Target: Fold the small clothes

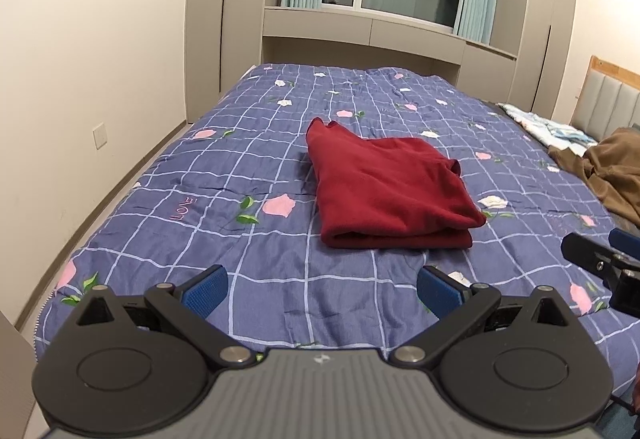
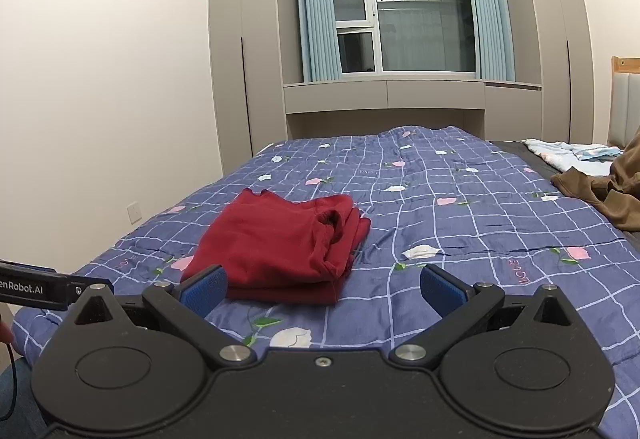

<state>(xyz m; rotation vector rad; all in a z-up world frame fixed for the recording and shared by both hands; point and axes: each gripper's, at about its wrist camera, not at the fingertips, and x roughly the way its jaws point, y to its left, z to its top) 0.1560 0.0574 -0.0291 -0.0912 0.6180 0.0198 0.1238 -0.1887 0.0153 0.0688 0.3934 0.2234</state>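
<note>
The red garment (image 1: 390,191) lay folded into a compact stack on the bed (image 1: 168,175), about midway across the quilt and back from its near edge. It sat ahead of both tools and touched neither. From the left gripper (image 1: 322,289) it lay forward and slightly toward the right edge; from the right gripper (image 2: 323,289) it lay forward and toward the left edge, with its near fold showing just beyond the left blue pad (image 2: 206,289). The right gripper appeared the nearer of the two. The stack's long axis ran from the near edge toward the far edge, tilted a little leftward at the far end.

Both grippers stood wide apart and held nothing. The fold looked essentially finished; a loose cuff at the stack's right side may want tucking.

The checked floral quilt was soft and lightly creased. A brown garment (image 2: 600,195) and pale cloths (image 2: 568,155) lay near the right edge by the headboard (image 1: 612,99). A curtained window (image 2: 404,7) and wardrobes stood beyond the far edge.
</note>
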